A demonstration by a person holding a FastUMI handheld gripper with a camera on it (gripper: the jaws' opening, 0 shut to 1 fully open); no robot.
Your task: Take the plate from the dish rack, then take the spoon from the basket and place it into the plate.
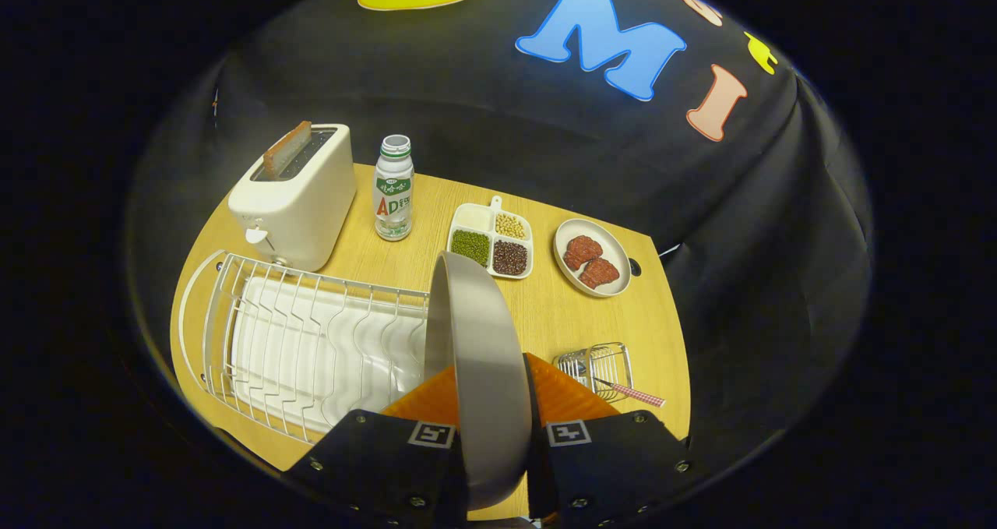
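Wooden table (pixel 545 319), tool (pixel 487 404) clamping upright plate (pixel 479 342) between its fingers, dish rack (pixel 296 342) just beside

The rack (pixel 304 350) lies left of the held plate (pixel 483 357), the basket (pixel 600 367) right; the spoon (pixel 623 390) seems to lie in the basket.

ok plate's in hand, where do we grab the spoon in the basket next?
With the plate clamped on edge between the gripper fingers, go for the spoon's checked handle: it sticks out past the wire basket rim, away from the dish rack. Likely come from above, fingers across the handle.
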